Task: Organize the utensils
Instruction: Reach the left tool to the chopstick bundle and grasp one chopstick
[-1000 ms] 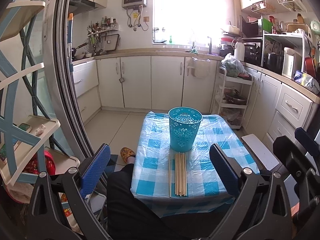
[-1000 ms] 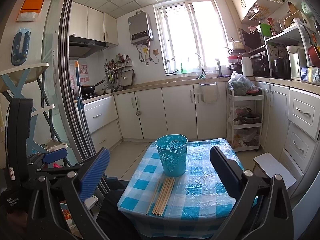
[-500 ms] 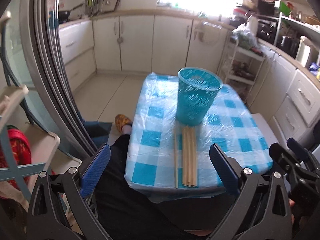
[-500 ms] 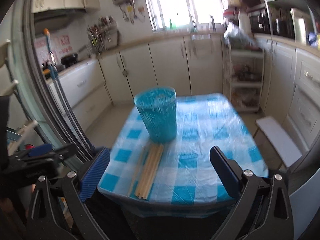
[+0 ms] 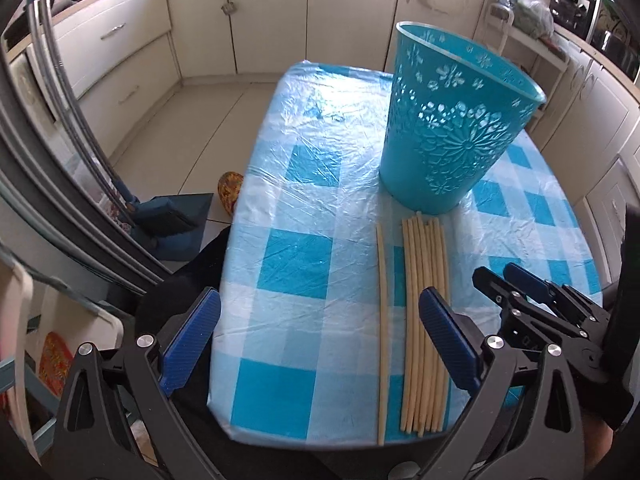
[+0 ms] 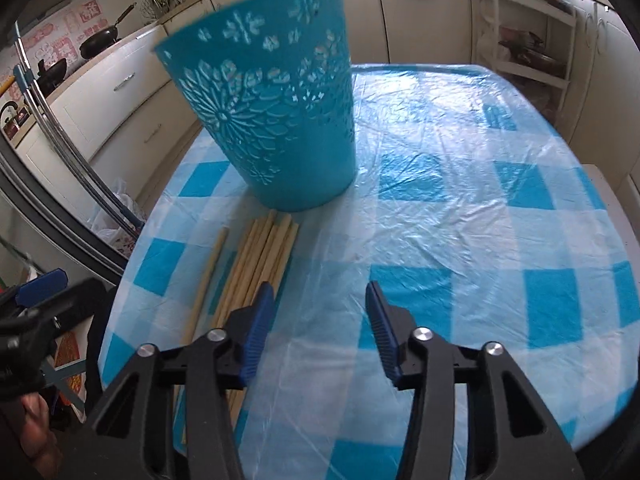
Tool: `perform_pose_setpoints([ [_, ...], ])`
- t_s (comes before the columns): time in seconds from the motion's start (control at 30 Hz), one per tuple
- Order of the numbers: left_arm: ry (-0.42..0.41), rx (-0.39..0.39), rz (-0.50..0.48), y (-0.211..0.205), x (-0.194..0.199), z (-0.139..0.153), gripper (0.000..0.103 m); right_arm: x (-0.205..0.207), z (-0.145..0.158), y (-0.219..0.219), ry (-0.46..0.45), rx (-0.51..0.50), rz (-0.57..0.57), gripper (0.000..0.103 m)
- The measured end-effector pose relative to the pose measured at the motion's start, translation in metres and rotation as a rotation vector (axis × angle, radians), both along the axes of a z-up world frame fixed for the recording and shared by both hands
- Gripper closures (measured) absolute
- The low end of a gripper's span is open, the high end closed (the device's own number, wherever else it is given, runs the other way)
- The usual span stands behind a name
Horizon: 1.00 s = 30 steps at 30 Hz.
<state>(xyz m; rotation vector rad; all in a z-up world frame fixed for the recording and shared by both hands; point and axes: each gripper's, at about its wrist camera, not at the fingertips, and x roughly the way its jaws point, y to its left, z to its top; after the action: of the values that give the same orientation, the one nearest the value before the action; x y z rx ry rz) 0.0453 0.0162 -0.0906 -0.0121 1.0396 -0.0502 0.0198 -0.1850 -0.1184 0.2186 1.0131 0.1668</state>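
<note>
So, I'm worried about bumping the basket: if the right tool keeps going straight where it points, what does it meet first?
Probably the bare checked tablecloth, right of the chopsticks; the teal basket sits left of that line, though depth is unclear.

My left wrist view looks steeply down, close over the table's [image 5: 288, 264] near-left edge; my right wrist view angles down from farther right. Both share the teal basket [image 5: 452, 128], the chopsticks [image 5: 424, 320] and the checked cloth.

No legible text, brand or number anywhere. Red-and-pink decals on wall tiles [image 6: 60, 46] behind the frying pan [image 6: 102, 34]: too blurred to read as characters.
</note>
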Motion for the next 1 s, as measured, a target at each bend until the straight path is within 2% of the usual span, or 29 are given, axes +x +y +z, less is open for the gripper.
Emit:
perform_pose_setpoints([
  [0.13, 0.023, -0.004, 0.005, -0.004, 0.014, -0.011, 0.008, 0.018, -0.013, -0.005, 0.005, -0.095, 0.021, 0.069],
  [0.2, 0.033, -0.002, 0.009, -0.004, 0.019, -0.016, 0.008, 0.023, -0.014, -0.012, -0.013, -0.166, 0.031, 0.069],
  [0.37, 0.059, -0.003, 0.008, -0.006, 0.033, -0.027, 0.008, 0.028, -0.013, -0.009, -0.036, -0.228, 0.08, 0.071],
  [0.6, 0.083, 0.033, -0.008, -0.018, 0.053, -0.046, 0.008, 0.03, -0.013, 0.003, -0.038, -0.225, 0.149, 0.083],
  [0.67, 0.088, 0.049, -0.013, -0.021, 0.057, -0.05, 0.009, 0.028, -0.016, 0.006, -0.033, -0.187, 0.157, 0.086],
  [0.83, 0.104, 0.087, -0.022, -0.029, 0.068, -0.063, 0.029, 0.03, -0.017, -0.013, -0.003, -0.136, 0.14, 0.089],
  [0.9, 0.086, 0.096, -0.031, -0.033, 0.069, -0.061, 0.035, 0.029, -0.019, -0.022, 0.002, -0.1, 0.124, 0.091],
  [1.0, 0.075, 0.1, -0.063, -0.042, 0.069, -0.059, 0.054, 0.027, -0.02, -0.027, 0.011, -0.067, 0.104, 0.091],
])
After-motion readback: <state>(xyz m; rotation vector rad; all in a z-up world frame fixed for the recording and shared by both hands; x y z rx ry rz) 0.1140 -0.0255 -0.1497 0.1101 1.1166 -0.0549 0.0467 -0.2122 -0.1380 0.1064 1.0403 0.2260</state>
